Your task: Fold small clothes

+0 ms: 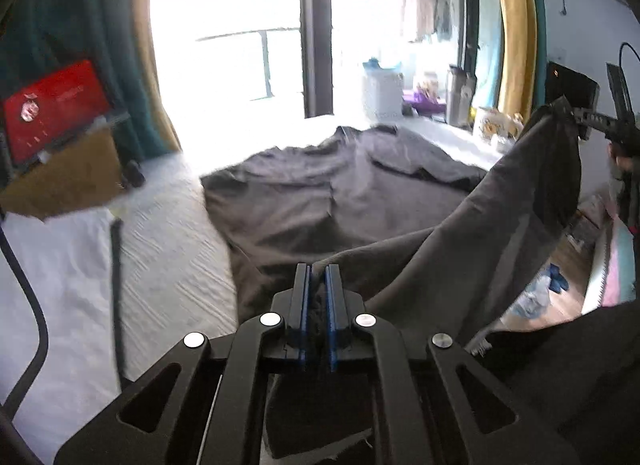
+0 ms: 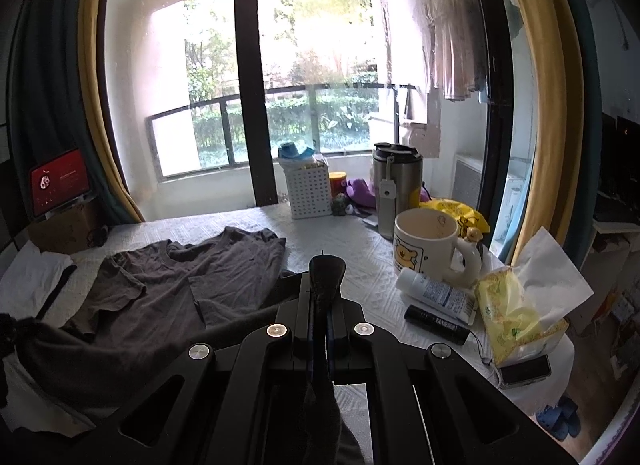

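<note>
A dark grey T-shirt (image 1: 320, 193) lies spread on the white-covered table (image 1: 172, 249), collar end toward the window. My left gripper (image 1: 318, 269) is shut on a bunched bit of the shirt's near hem. My right gripper (image 2: 326, 265) is shut on another part of the hem and holds it lifted; it shows at the right of the left wrist view (image 1: 568, 113), with cloth hanging from it in a raised fold. In the right wrist view the shirt (image 2: 192, 281) lies flat to the left, and my left gripper (image 2: 8, 335) shows at the far left edge.
To the right stand a white bear mug (image 2: 428, 249), a steel flask (image 2: 396, 185), a tissue pack (image 2: 516, 305), a white bottle (image 2: 436, 293), a black tube (image 2: 436, 329) and a phone (image 2: 524, 371). A white basket (image 2: 310, 189) sits by the window. A cardboard box with a red tablet (image 1: 56, 109) stands at left.
</note>
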Demonstrator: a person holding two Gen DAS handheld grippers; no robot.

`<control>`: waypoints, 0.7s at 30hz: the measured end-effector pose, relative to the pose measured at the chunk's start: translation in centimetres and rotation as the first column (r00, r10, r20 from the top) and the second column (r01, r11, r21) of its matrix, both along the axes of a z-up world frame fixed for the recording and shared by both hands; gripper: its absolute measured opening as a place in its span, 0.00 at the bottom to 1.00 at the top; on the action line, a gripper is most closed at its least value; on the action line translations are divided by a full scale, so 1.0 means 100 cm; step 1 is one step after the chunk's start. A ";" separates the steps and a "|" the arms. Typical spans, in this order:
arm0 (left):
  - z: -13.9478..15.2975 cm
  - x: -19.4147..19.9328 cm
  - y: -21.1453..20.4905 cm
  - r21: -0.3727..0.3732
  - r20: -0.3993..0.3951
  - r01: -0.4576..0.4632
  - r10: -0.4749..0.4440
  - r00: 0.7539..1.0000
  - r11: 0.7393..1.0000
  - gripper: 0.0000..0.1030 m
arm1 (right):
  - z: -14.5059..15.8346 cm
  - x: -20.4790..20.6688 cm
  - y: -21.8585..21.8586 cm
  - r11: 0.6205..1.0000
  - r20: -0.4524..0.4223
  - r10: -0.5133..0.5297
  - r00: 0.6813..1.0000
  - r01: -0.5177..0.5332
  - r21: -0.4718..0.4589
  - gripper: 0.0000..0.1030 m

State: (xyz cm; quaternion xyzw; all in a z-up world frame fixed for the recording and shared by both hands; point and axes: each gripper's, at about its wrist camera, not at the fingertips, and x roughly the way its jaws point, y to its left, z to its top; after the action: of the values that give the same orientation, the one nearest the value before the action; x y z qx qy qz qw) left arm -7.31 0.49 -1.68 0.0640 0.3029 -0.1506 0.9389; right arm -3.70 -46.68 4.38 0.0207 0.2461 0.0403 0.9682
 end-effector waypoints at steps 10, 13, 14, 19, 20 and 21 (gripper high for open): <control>0.057 -0.007 0.014 -0.078 0.238 -0.098 0.114 0.965 0.992 0.05 | 0.020 0.010 0.011 0.999 0.066 0.050 0.997 -0.051 0.004 0.04; 0.076 -0.005 0.019 -0.109 0.300 -0.110 0.138 0.944 0.988 0.05 | 0.031 0.025 0.022 0.997 0.095 0.082 0.992 -0.082 -0.005 0.04; 0.081 -0.004 0.020 -0.113 0.310 -0.110 0.140 0.940 0.987 0.05 | 0.034 0.029 0.025 0.996 0.102 0.090 0.991 -0.090 -0.006 0.04; 0.096 0.012 0.030 -0.143 0.358 -0.129 0.173 0.918 0.981 0.05 | 0.045 0.064 0.043 0.991 0.121 0.134 0.983 -0.133 -0.018 0.04; 0.098 0.015 0.031 -0.145 0.363 -0.136 0.180 0.914 0.980 0.05 | 0.047 0.070 0.046 0.990 0.124 0.139 0.983 -0.137 -0.020 0.04; 0.100 0.018 0.033 -0.151 0.381 -0.148 0.195 0.904 0.977 0.00 | 0.049 0.077 0.049 0.990 0.128 0.143 0.981 -0.142 -0.021 0.04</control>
State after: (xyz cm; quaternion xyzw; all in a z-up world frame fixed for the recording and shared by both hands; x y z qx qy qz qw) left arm -5.46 3.79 8.37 0.0104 0.1031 -0.0690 0.9922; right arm 3.98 -41.77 9.25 -0.0051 0.1841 0.1095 0.9768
